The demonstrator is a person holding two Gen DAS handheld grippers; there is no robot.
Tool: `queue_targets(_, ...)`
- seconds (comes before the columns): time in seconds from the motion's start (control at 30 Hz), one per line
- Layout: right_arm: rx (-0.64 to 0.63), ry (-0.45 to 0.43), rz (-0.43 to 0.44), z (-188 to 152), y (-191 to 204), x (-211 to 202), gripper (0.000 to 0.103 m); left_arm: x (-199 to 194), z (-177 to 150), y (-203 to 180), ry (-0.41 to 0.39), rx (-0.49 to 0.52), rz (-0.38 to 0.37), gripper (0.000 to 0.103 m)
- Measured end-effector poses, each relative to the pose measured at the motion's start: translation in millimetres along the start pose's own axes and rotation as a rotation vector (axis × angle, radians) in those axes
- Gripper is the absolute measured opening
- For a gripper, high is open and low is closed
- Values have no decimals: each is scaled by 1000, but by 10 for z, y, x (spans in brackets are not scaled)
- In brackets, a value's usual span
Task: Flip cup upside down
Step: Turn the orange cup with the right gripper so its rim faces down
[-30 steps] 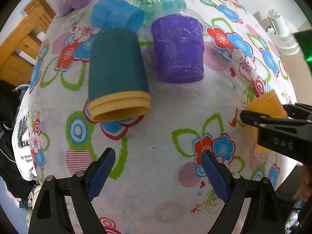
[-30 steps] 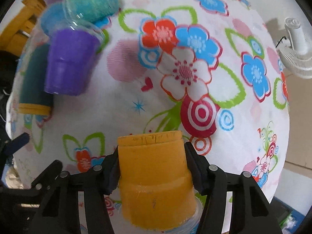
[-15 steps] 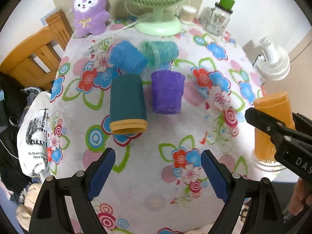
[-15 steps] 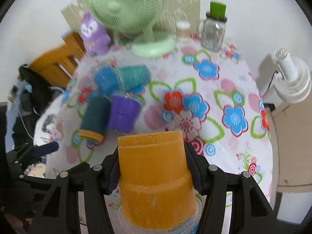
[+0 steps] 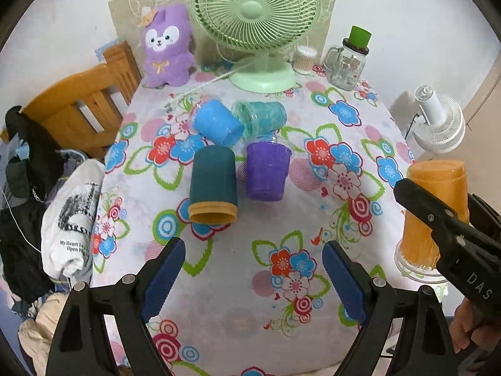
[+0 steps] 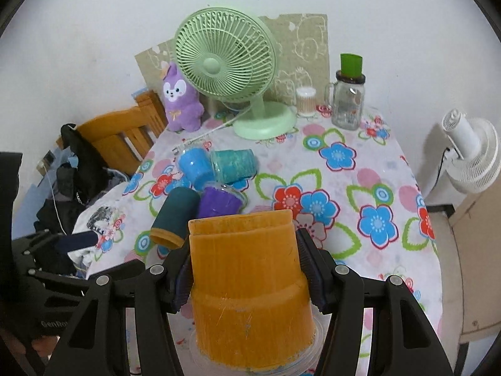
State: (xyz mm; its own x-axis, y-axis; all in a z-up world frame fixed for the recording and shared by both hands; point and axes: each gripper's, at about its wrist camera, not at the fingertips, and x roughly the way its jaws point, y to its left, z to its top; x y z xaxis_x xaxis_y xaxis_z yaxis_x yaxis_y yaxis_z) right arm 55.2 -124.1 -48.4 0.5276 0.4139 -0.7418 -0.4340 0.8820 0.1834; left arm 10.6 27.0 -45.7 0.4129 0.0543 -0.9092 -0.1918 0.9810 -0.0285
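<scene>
My right gripper (image 6: 244,269) is shut on an orange cup (image 6: 247,285), held upside down with its clear rim low; the cup also shows in the left wrist view (image 5: 435,200) at the right table edge. My left gripper (image 5: 253,266) is open and empty above the front of the table. Ahead of it, a dark teal cup with a yellow rim (image 5: 213,185) lies on its side. A purple cup (image 5: 266,170), a blue cup (image 5: 216,125) and a teal glitter cup (image 5: 260,117) lie beside and behind it.
A green desk fan (image 5: 256,25), a purple plush toy (image 5: 167,47), a glass jar with a green lid (image 5: 347,62) and a small cotton-swab jar (image 5: 305,59) stand at the back of the floral tablecloth (image 5: 238,282). A wooden chair (image 5: 81,94) with clothes is at left, a white fan (image 5: 438,122) at right.
Both grippers have risen and pulled back from the table, so the whole table and the back wall now show. The right gripper has kept hold of the orange cup.
</scene>
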Motion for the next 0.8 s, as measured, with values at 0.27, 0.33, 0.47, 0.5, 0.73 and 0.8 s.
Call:
queue_targets(0.27, -4, -122, 60, -207, -76, 230, 62, 265, -71, 78, -40, -24, 17, 91)
queue_targets(0.33, 3, -158, 84, -266, -82, 342, 62, 343, -85, 85, -42, -25, 29, 91)
queue_targets(0.47, 21, -207, 107, -322, -108, 559, 62, 566, -106, 115, -39, -30, 32, 91)
queue_targets(0.5, 22, -230, 99, -333, -109, 603, 62, 621, -111, 121, -36, -35, 32, 91)
queue_targets(0.73, 29, -348, 34, -333, -94, 831, 62, 844, -110, 108, -78, -36, 56, 91)
queue_targets(0.8, 39, -364, 6, -327, -91, 894, 62, 873, -115, 101, -86, -30, 58, 91)
